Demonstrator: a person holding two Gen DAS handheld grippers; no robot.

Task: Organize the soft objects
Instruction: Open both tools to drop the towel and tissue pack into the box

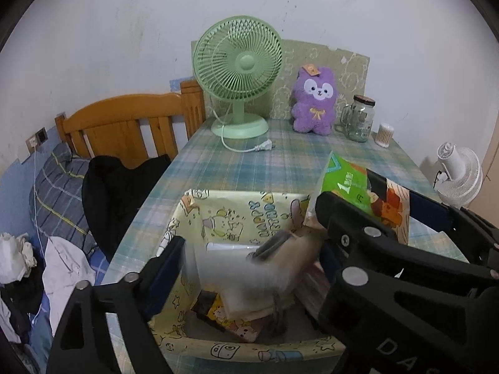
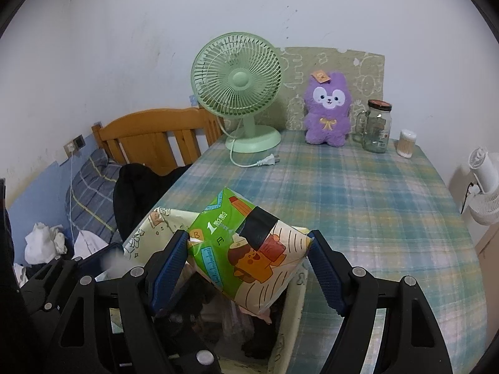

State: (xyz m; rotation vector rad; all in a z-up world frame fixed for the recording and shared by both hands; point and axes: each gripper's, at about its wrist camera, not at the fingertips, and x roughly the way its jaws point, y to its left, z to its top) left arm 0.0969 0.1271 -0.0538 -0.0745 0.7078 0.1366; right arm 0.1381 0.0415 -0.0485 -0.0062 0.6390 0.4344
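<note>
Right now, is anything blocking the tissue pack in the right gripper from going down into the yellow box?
No outside obstacle shows. The right gripper holds the tissue pack directly over the yellow storage box. The box already holds a pile of items, and the open left gripper hangs over the same opening, so space is tight.

my left gripper (image 1: 249,268) hangs angled downward, jaws spread wide and gripping nothing; my right gripper (image 2: 248,257) tilts downward too, pads clamped on a load.
</note>
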